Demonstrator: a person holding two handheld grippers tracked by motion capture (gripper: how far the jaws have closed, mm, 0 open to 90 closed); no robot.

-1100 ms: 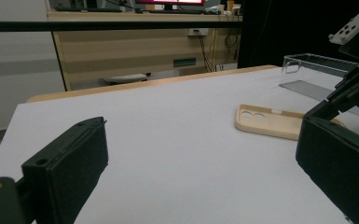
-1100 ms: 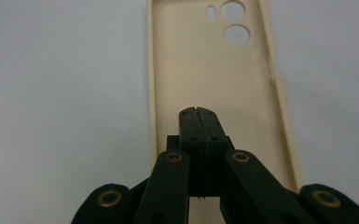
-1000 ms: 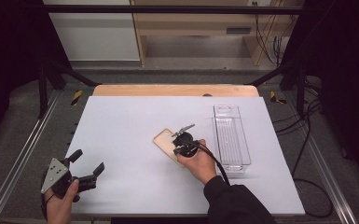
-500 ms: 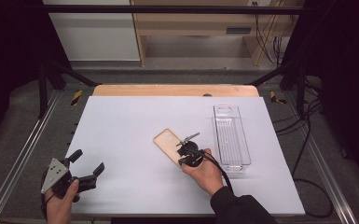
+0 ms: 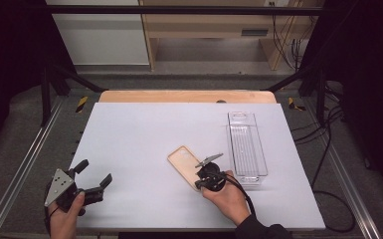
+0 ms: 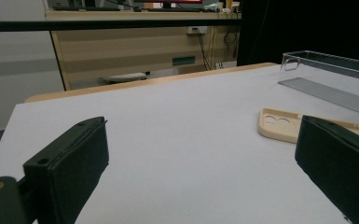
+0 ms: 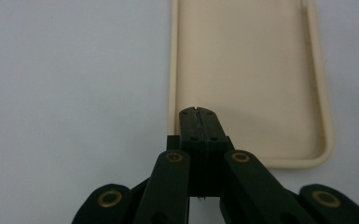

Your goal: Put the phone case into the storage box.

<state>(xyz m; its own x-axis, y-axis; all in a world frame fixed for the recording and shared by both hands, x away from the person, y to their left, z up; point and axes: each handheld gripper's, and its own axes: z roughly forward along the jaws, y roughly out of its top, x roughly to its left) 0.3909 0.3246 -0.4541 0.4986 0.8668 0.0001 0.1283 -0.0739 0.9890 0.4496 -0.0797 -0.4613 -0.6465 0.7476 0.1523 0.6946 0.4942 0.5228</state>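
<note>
- Sliding toward the person's side of the table, the right gripper [image 5: 210,175] has drawn back along the phone case [image 5: 185,165] over the last second: earlier its tips sat near the middle of the case, and now they are over the case's near end.
- Its jaws are clenched together with nothing between them, as the right gripper [image 7: 197,112] view shows: the two black tips meet in a thin seam just above the inner floor of the case, beside its left wall.
- My reading is that the shut tips are being used as a pusher or hook against the case rather than as a clamp, perhaps to nudge it or to find an edge; no grasp on the case has begun.
- The phone case [image 7: 247,74] lies flat, open side up, stretching away ahead of the right gripper's tips; the clear plastic tray [image 5: 247,144] stands just beyond it to that gripper's right.
- It is a pale beige, soft-looking shell with a raised rim and rounded corners; the left gripper view shows the camera cut-outs at its far end [image 6: 279,123].
- The left gripper [image 5: 92,178] has stayed put, its jaws spread wide and empty, well apart from the case, which lies ahead of it to the right.
</note>
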